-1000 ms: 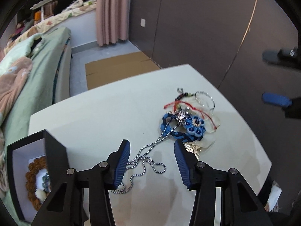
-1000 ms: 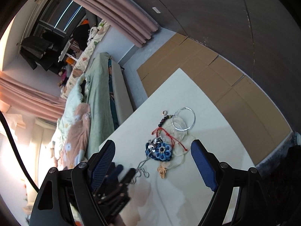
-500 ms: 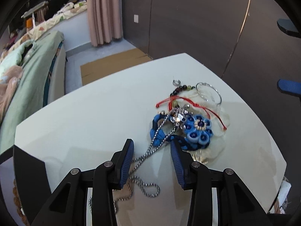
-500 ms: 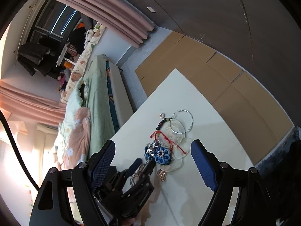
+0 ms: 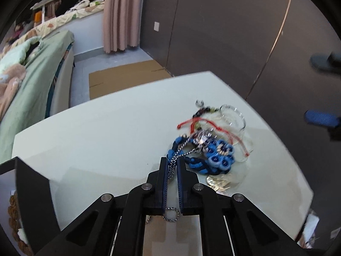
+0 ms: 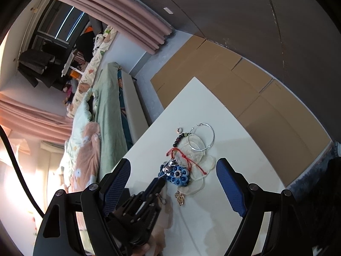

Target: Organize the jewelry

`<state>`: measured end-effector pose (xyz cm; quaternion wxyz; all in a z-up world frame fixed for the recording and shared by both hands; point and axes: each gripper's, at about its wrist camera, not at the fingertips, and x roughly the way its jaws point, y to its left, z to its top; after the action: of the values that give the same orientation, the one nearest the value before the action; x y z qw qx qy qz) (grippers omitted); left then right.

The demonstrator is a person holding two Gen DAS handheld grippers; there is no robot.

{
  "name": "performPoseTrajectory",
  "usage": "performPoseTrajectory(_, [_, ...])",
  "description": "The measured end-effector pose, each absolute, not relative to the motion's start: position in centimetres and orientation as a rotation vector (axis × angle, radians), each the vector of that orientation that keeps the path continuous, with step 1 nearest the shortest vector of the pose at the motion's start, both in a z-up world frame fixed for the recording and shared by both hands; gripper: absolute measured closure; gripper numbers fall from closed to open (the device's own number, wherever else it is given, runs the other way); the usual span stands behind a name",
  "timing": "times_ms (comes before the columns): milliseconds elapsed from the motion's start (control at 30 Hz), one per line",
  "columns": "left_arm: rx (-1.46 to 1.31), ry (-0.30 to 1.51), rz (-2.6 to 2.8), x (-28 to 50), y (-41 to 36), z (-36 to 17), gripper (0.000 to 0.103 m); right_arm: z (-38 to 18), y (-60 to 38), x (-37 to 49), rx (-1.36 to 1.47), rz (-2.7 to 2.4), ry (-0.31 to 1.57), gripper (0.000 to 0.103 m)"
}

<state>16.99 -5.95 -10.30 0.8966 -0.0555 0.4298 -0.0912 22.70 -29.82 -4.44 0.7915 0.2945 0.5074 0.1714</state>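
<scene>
My left gripper [image 5: 172,162] has its jaws closing on the twisted silver chain necklace [image 5: 170,171], which runs pinched between the blue pads. The chain leads up to its sparkly pendant [image 5: 201,138], lying on a blue braided flower bracelet [image 5: 220,154]. A red cord bracelet [image 5: 191,124] and a silver hoop [image 5: 233,117] lie just beyond. My right gripper [image 6: 173,162] hangs open above the pile, holding nothing. Below it I see the left gripper [image 6: 157,184] at the blue flower bracelet [image 6: 179,175], with the hoop [image 6: 202,136] further off.
The white table [image 5: 96,132] carries a black open box [image 5: 32,183] at the left with a brown bead bracelet inside. A gold charm [image 6: 180,198] lies near the pile. A bed stands beyond the table's left side, and cardboard covers the floor.
The left gripper moved forward along the chain toward the pile and its jaws went from wide open to closed on the chain. The right gripper stayed where it was, open.
</scene>
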Motion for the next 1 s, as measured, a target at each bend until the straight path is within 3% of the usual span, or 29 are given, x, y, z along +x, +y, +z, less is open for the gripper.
performPoseTrajectory(267, [-0.213, 0.834, -0.213, 15.6, -4.3, -6.7, 0.095, -5.1, -28.1, 22.7, 0.61, 0.41, 1.125, 0.02])
performPoseTrajectory(700, [-0.291, 0.93, -0.162, 14.3, -1.5, -8.0, 0.095, -8.3, -23.1, 22.3, 0.55, 0.503, 1.247, 0.02])
performPoseTrajectory(800, [-0.294, 0.941, -0.166, 13.9, -1.0, -8.0, 0.095, -9.7, -21.7, 22.3, 0.535, 0.517, 1.289, 0.029])
performPoseTrajectory(933, [-0.3, 0.952, -0.163, 13.5, -0.6, -8.2, 0.095, -11.6, -19.9, 22.4, 0.525, 0.531, 1.355, 0.05])
performPoseTrajectory(1000, [-0.305, 0.958, -0.164, 13.4, -0.5, -8.4, 0.095, -12.5, -19.3, 22.4, 0.519, 0.523, 1.38, 0.052])
